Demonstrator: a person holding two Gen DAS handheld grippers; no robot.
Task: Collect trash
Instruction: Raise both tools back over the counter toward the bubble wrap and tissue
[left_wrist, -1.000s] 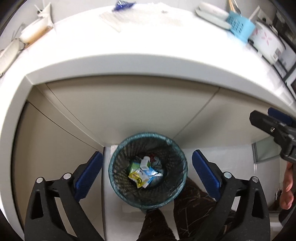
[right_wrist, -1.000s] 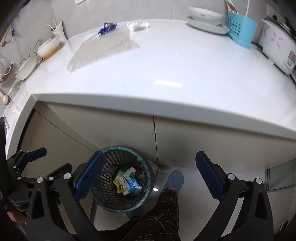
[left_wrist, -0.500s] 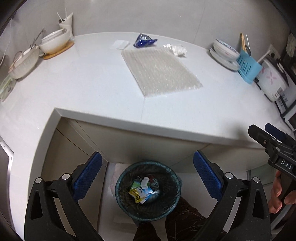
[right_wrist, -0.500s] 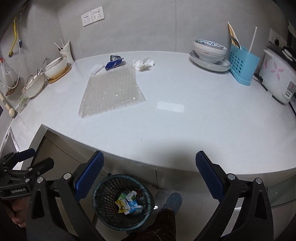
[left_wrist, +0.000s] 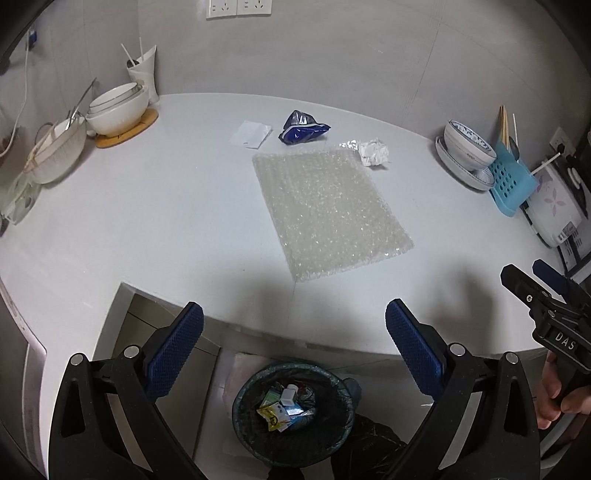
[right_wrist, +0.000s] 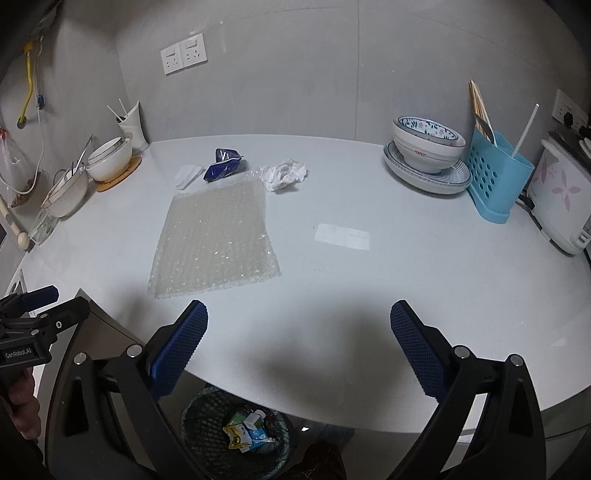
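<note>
Both hand-held grippers raised above counter (left_wrist: 147, 221) (jaws spread).

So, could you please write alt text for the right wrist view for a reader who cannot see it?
The open right gripper hangs empty above a white counter holding a sheet of bubble wrap, a blue wrapper, a crumpled tissue and a flat white packet. A bin with trash sits on the floor below.
</note>
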